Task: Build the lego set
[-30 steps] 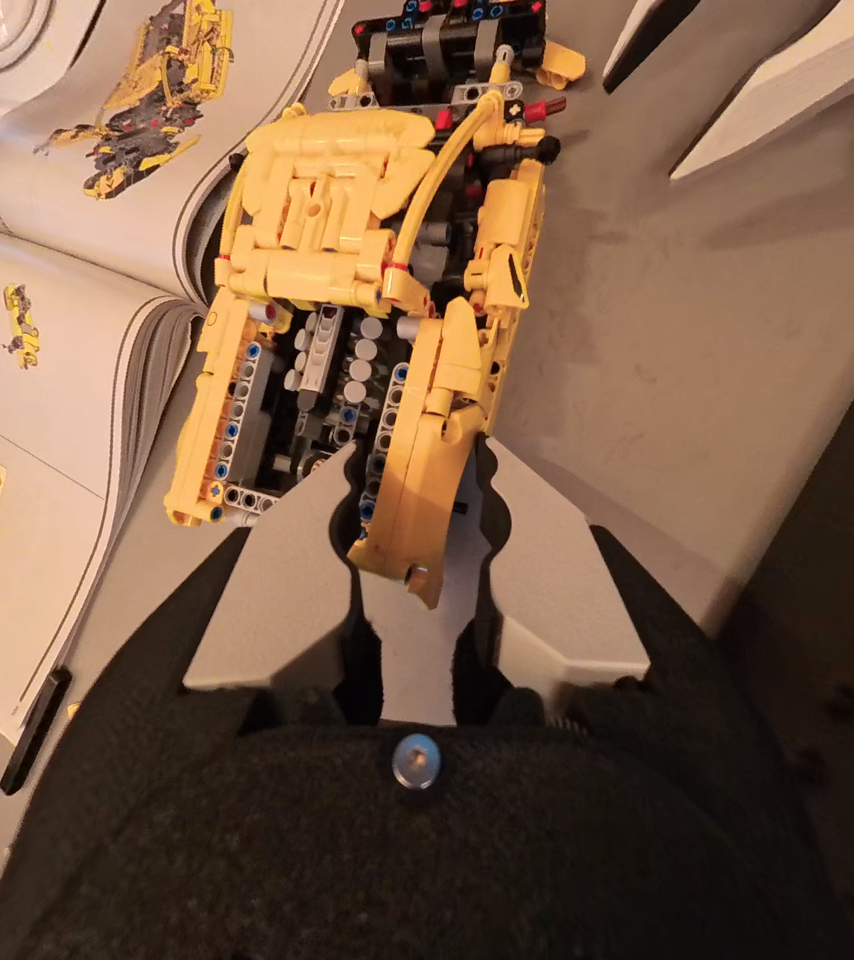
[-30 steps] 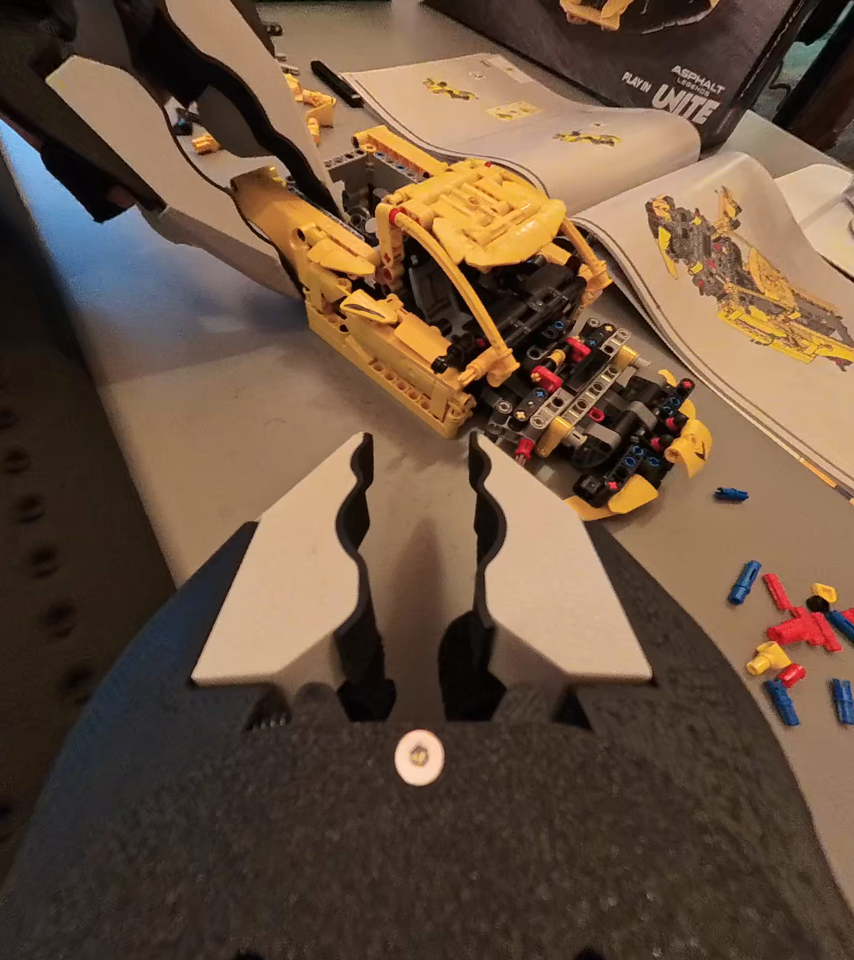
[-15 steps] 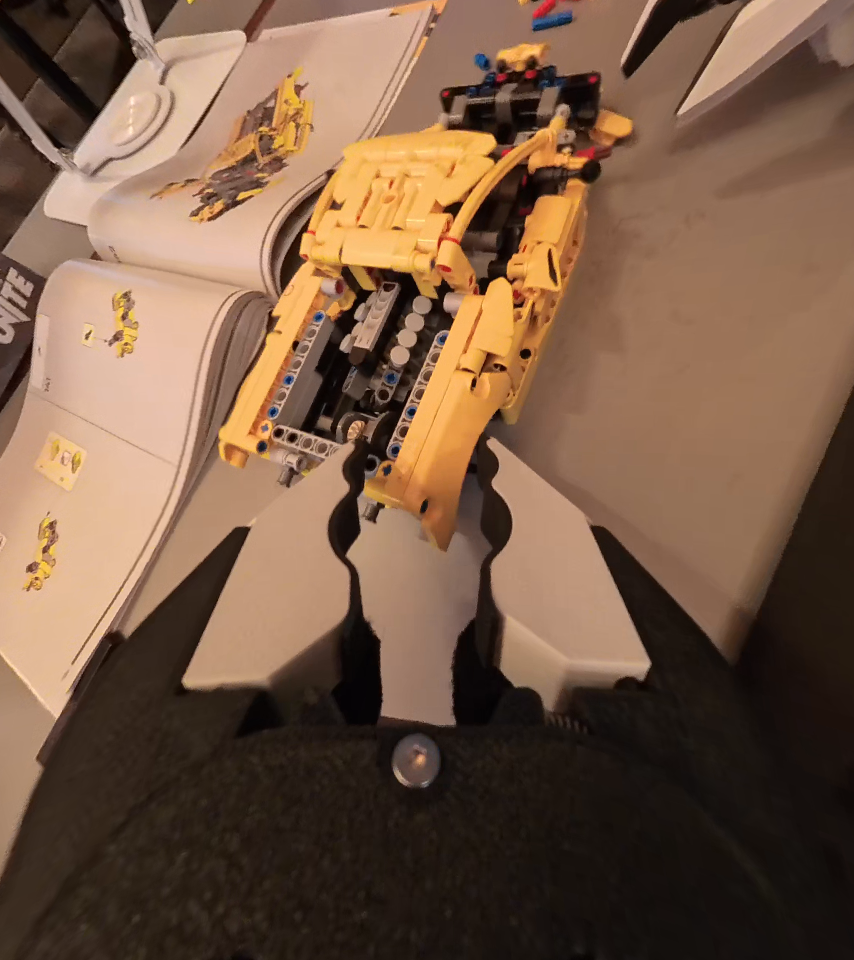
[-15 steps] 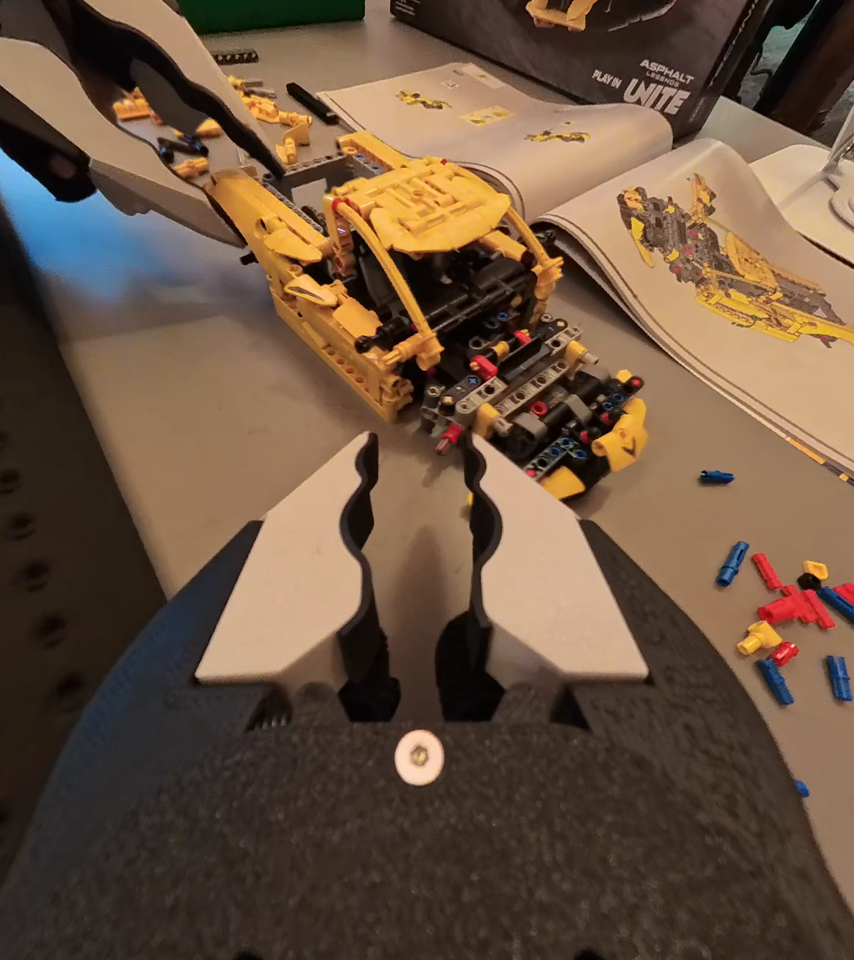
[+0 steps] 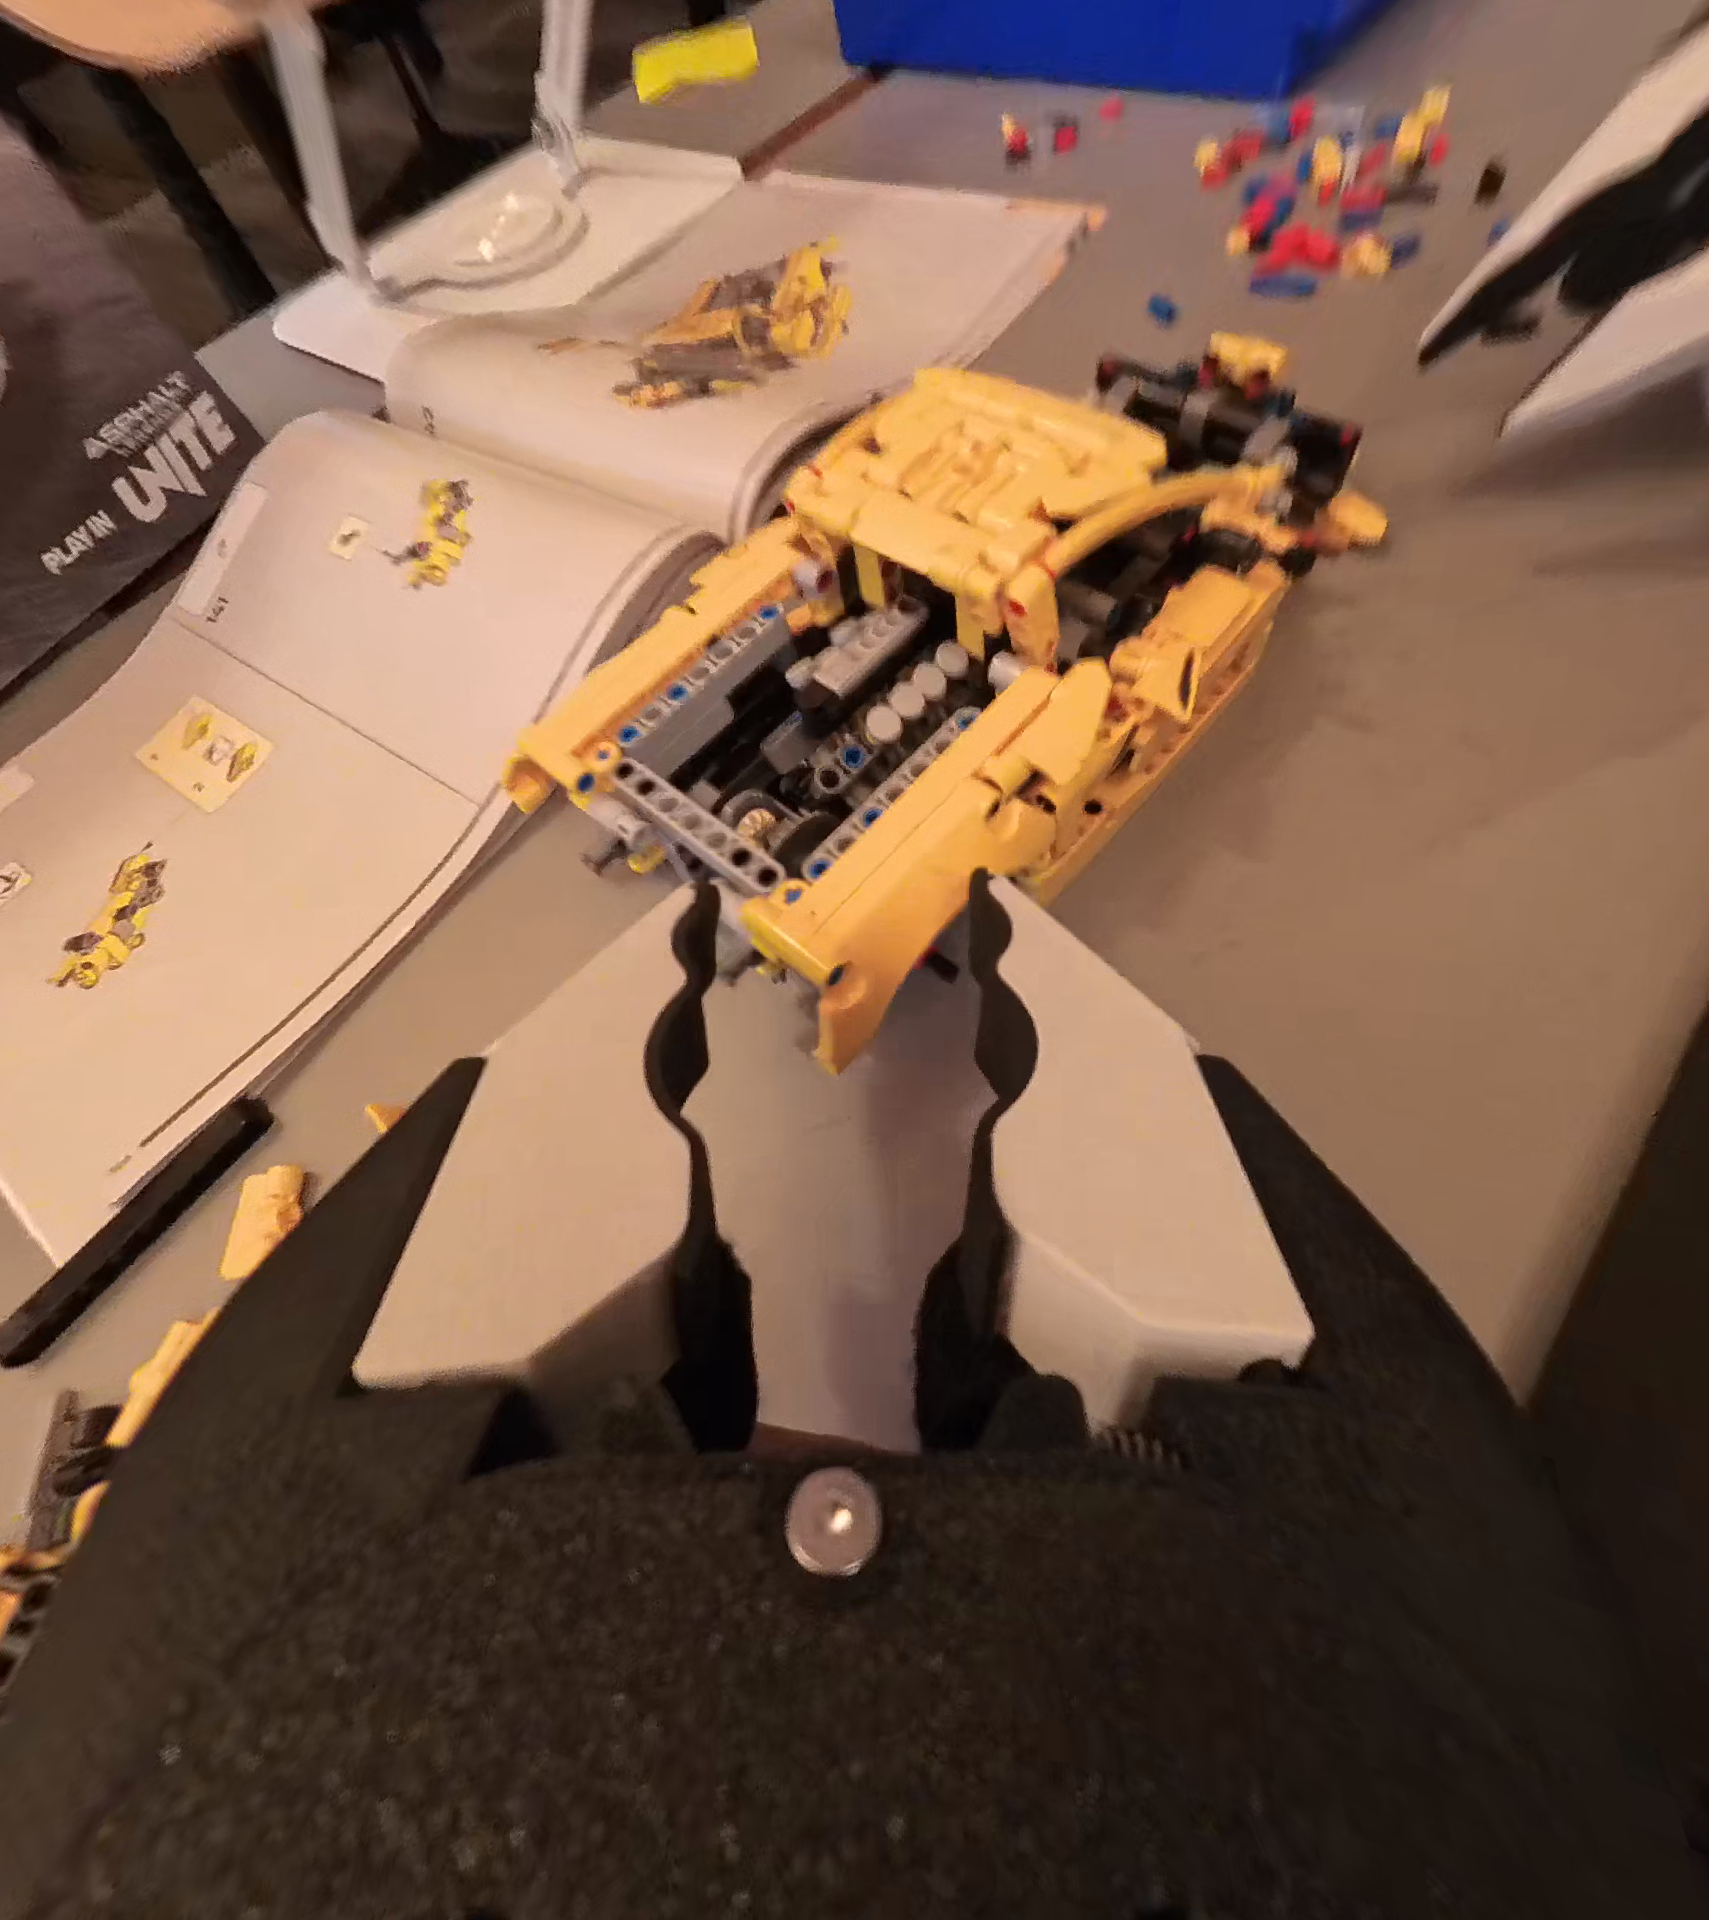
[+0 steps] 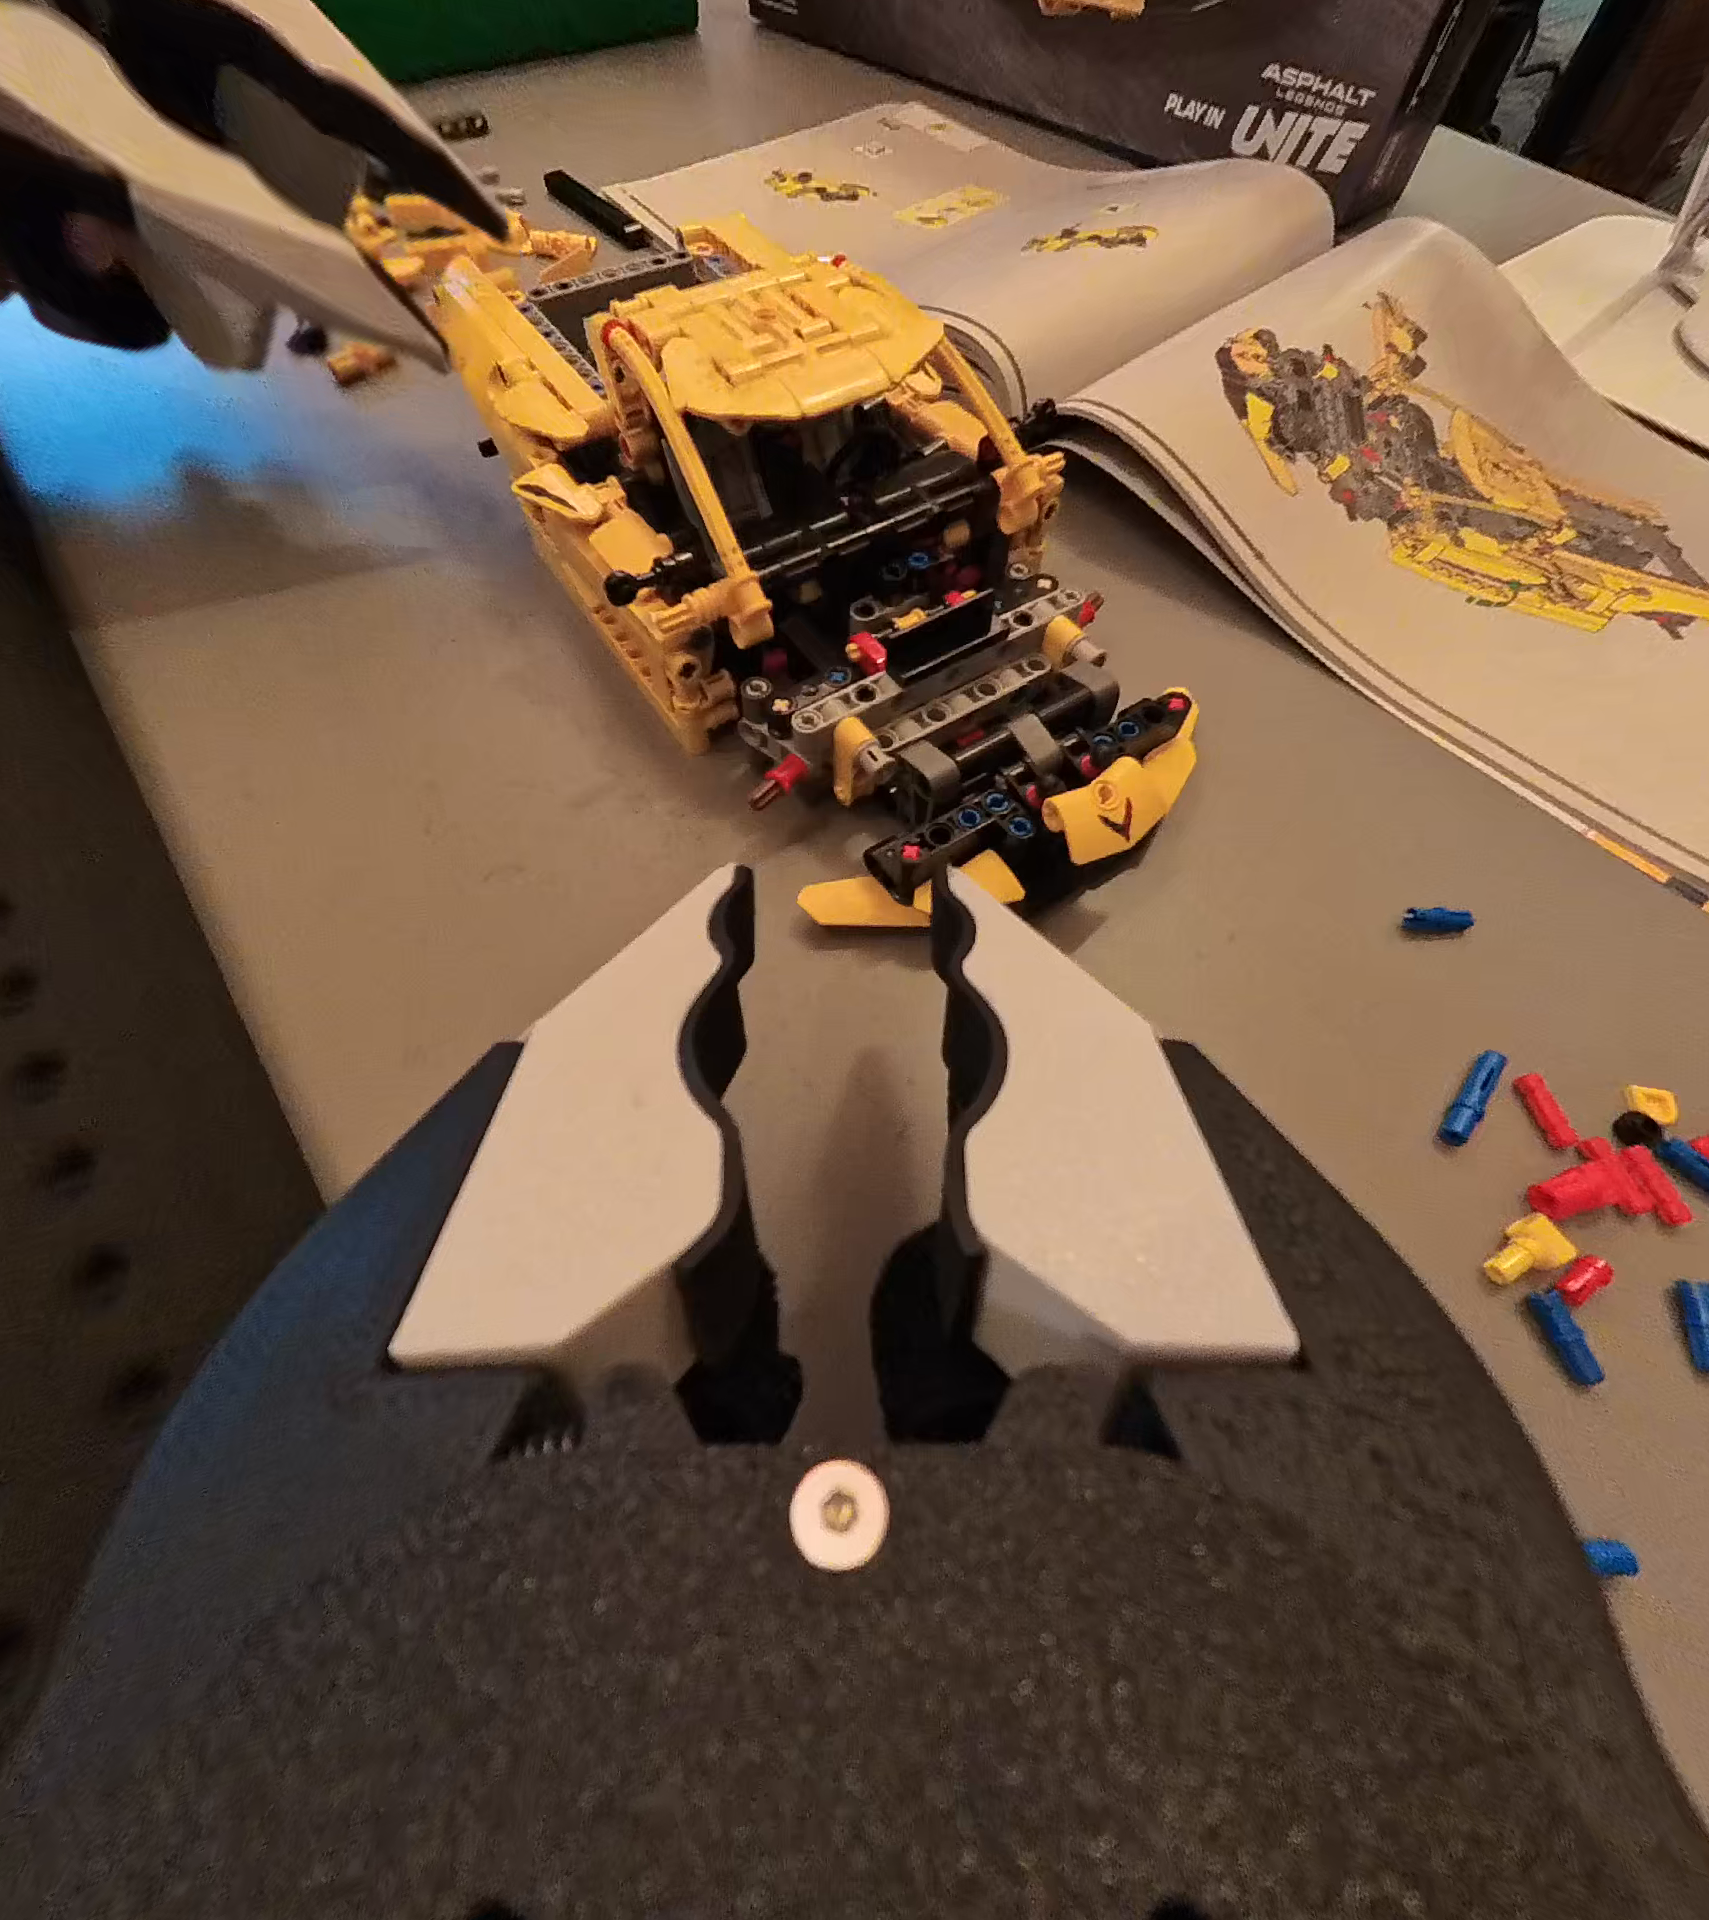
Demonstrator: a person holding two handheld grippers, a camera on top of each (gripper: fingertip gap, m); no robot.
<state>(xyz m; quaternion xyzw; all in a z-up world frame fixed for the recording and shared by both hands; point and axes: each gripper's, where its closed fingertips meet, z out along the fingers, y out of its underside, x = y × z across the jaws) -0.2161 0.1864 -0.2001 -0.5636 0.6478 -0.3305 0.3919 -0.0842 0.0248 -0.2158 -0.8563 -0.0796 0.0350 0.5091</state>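
Observation:
A part-built yellow lego car [image 5: 933, 665] stands on the grey table [image 5: 1452, 831], its open rear toward my left gripper [image 5: 839, 904]. That gripper is open, and the car's rear right yellow panel [image 5: 860, 935] reaches between its fingertips. In the right wrist view the car [image 6: 777, 343] faces me nose first. My right gripper [image 6: 839, 894] is open and empty, just in front of the car's black and yellow front bumper [image 6: 1037, 831]. The left gripper [image 6: 471, 291] shows at the car's far end. The right gripper [image 5: 1463, 390] shows at the top right of the left wrist view.
An open instruction book [image 6: 1452, 416] lies beside the car, with the set's dark box [image 6: 1245, 83] behind it. Loose red, blue and yellow pins [image 6: 1639, 1195] lie to my right. Yellow parts [image 5: 268, 1205] and a black beam [image 5: 133, 1226] lie near the left gripper. The table edge [image 6: 154, 779] runs on the left.
The left gripper has drawn back and tilted up, so less of the car's rear panel sits between its fingers. The right gripper has swung round to face the car's nose.

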